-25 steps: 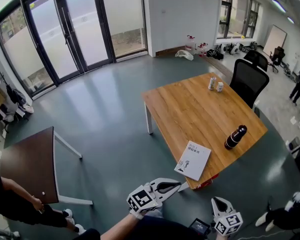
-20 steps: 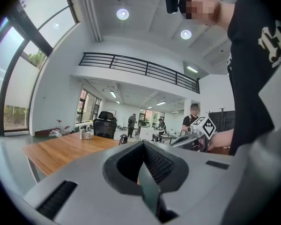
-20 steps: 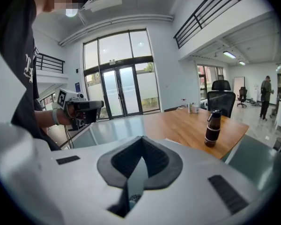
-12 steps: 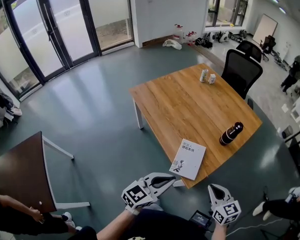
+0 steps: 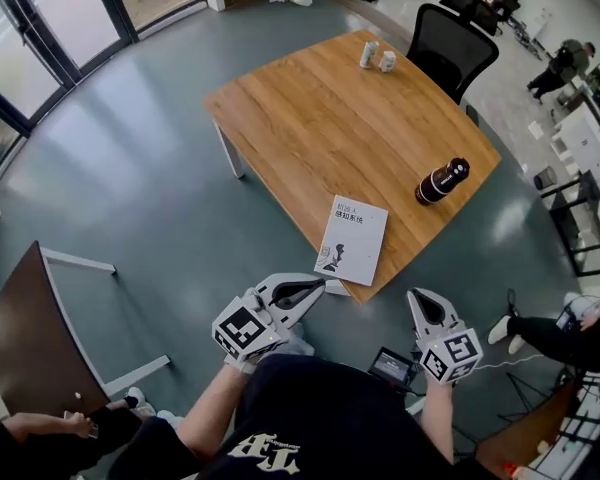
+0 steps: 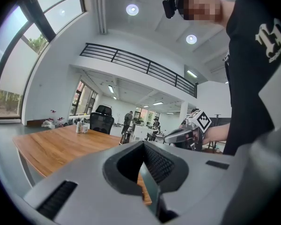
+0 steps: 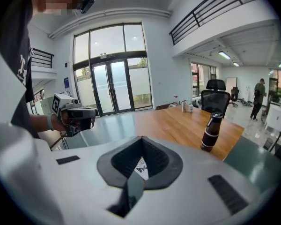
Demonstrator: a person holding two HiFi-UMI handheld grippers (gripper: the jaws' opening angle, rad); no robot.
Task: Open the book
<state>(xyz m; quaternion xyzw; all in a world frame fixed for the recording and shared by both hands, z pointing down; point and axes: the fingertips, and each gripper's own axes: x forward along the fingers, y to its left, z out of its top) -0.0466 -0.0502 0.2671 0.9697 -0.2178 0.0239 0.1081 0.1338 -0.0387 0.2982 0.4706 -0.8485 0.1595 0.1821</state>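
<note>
The left gripper (image 5: 323, 287) was held at the near left, its jaws pressed together with nothing between them, pointing roughly level toward the far right. The right gripper (image 5: 418, 297) was to its right and well apart from it, jaws likewise closed and empty, tilted somewhat downward and aimed at the far side. The bare left forearm (image 5: 212, 410) and right forearm (image 5: 435, 420) reached forward from the torso, each hand gripping its handle.
</note>
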